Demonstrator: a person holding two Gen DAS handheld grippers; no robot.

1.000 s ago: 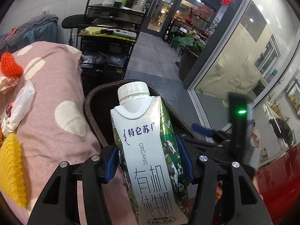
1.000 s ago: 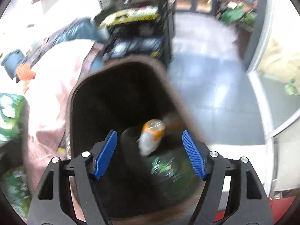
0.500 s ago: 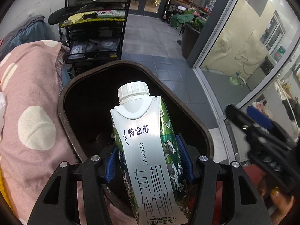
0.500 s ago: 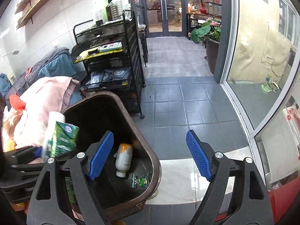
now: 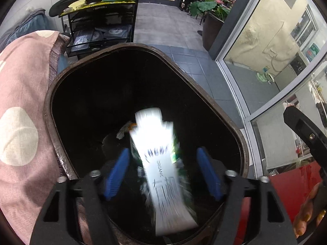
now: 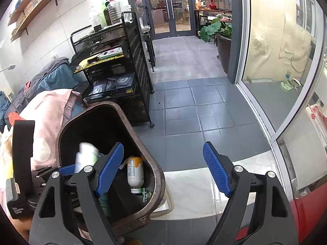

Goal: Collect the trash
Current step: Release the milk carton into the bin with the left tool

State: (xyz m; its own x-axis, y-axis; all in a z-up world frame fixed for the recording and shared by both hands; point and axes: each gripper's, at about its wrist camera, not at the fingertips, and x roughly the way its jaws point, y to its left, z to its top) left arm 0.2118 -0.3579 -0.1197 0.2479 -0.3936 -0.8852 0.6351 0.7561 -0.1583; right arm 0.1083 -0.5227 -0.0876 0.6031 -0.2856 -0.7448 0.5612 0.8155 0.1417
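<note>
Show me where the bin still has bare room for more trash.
Inside the dark brown plastic bin, the far half by the pink cloth is bare. The near end is crowded: blurred white milk carton, orange-capped bottle.

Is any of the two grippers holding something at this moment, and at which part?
Nothing is held. The left gripper is open, with the blurred milk carton loose between its pads above the trash bin. The right gripper is open and empty.
</note>
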